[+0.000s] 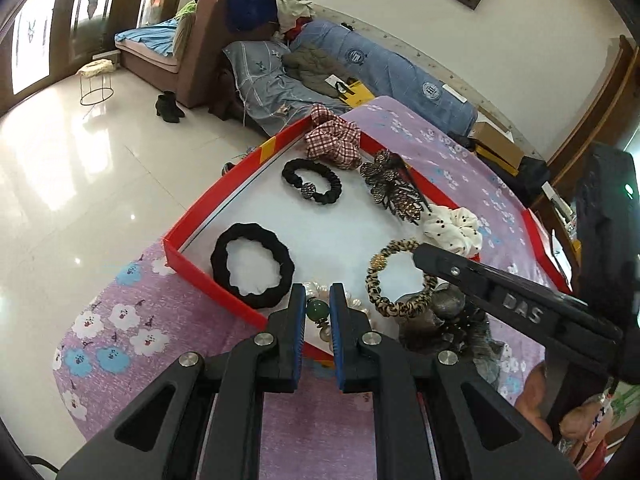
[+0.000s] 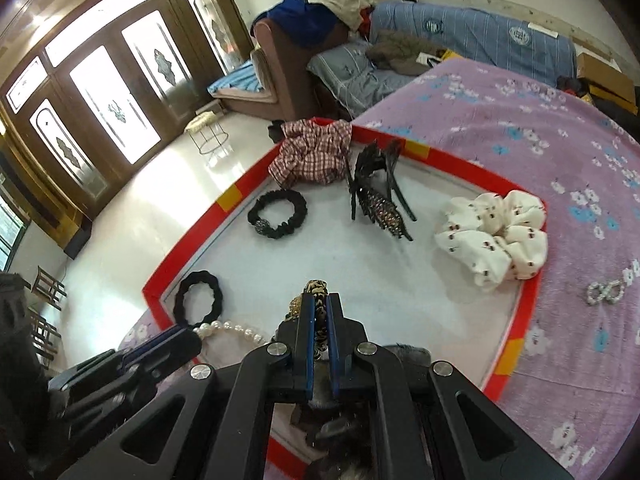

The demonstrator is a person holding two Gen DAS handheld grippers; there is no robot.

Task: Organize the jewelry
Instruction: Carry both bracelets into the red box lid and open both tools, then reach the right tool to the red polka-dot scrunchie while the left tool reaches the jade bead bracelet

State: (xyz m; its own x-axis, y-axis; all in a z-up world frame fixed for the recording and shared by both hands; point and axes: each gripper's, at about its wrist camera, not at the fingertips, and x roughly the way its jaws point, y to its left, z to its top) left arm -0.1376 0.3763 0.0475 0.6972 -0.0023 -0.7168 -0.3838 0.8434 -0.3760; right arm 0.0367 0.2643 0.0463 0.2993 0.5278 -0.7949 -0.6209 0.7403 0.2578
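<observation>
Hair ties and clips are lying in the red tray in front of you, on the purple flowered cloth.

Your right gripper is squeezing the leopard hair tie. Its jaws are almost closed, with the spotted band sitting between the blue pads. In the left camera, that leopard hair tie is making a ring over the white floor of the tray, and your right gripper is reaching in from the right to its far edge.

Your left gripper is pointing down at the near edge of the tray. Its jaws are narrow, and the green bead of the pearl necklace is sitting right in the gap. You are looking at a close fit there, but I cannot tell if the pads are really pressing on the bead.

Other things are resting in the tray too. The plain black hair tie is lying in the near left corner. The black hair tie with a sparkly bead is lying farther back. The checked scrunchie is sitting on the far corner. The sparkly claw clip is standing in the middle. The white spotted scrunchie is leaning over the right rim. A small pearl clip is lying outside the tray on the cloth.
</observation>
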